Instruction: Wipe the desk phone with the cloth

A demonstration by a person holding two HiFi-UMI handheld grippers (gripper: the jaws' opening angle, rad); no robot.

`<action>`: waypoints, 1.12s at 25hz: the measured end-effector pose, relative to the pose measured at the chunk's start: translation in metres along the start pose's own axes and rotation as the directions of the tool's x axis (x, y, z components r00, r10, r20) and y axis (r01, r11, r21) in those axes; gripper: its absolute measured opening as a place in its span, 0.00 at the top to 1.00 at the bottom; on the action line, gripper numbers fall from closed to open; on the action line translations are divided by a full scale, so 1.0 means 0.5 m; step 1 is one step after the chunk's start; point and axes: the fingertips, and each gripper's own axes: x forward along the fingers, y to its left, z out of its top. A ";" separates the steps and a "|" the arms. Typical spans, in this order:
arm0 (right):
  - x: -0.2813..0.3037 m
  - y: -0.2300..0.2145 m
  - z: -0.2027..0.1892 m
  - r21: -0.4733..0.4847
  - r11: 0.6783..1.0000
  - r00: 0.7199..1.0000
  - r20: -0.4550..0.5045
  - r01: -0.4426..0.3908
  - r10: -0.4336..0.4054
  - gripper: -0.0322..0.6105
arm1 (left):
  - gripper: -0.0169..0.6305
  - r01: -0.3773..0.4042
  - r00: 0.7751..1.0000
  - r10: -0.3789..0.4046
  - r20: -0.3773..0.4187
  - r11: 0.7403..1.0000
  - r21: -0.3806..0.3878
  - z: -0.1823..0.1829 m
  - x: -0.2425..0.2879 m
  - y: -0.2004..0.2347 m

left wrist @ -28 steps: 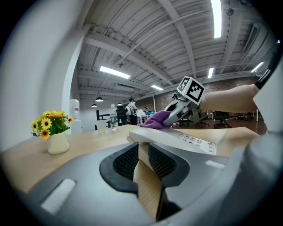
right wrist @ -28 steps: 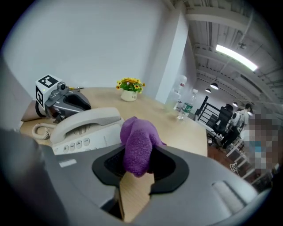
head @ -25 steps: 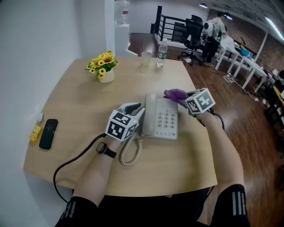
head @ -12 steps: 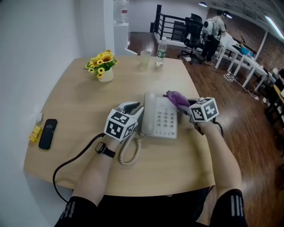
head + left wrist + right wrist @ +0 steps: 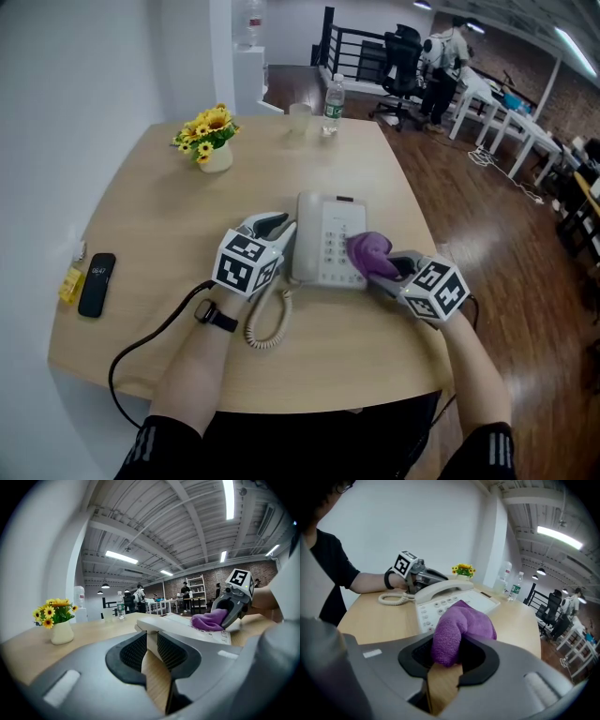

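**Q:** Phone's condition and position?

**A:** Off-white plastic desk phone (image 5: 323,234), handset seated on its left side, beige coiled cord (image 5: 251,328) trailing toward the near edge. It sits near the middle of the light wooden tabletop (image 5: 141,206).

**Q:** Cloth?

**A:** Purple fluffy cloth (image 5: 368,251), bunched, lying on the keypad's near right corner. The right gripper (image 5: 447,656) has its jaws clamped on the bunch.

**Q:** Left gripper?

**A:** Left gripper (image 5: 151,651): jaws nearly together, nipping the handset's near end.

**Q:** Legible markings?

**A:** Key print too small to read. Black-and-white square markers on both cubes.
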 end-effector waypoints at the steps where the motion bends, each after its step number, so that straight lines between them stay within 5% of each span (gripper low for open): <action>1: -0.005 0.017 -0.007 -0.011 1.000 1.000 -0.008 -0.019 0.019 0.76 | 0.87 0.000 1.000 0.000 0.000 1.000 0.000 0.001 -0.001 0.000; 6: -0.038 0.063 -0.012 -0.065 0.993 0.995 -0.040 -0.095 0.093 0.76 | 0.87 0.001 1.000 -0.001 0.000 1.000 -0.002 0.000 0.000 0.001; 12: -0.072 -0.091 0.132 0.012 0.994 0.980 0.165 0.112 -0.113 0.76 | 0.87 -0.001 1.000 0.001 0.000 1.000 0.000 0.001 0.000 0.001; 18: 0.051 -0.204 0.172 0.030 0.975 0.972 0.077 0.218 -0.220 0.76 | 0.87 0.000 1.000 0.000 0.000 1.000 0.000 0.001 0.000 -0.001; 23: 0.096 -0.181 0.163 0.038 0.986 0.986 0.035 0.160 -0.161 0.76 | 0.87 0.004 1.000 -0.004 -0.003 1.000 -0.001 0.001 0.002 -0.001; 28: 0.064 -0.069 0.122 -0.020 0.998 0.997 0.042 0.062 -0.061 0.76 | 0.87 0.002 1.000 -0.002 -0.003 1.000 0.001 0.001 0.001 -0.001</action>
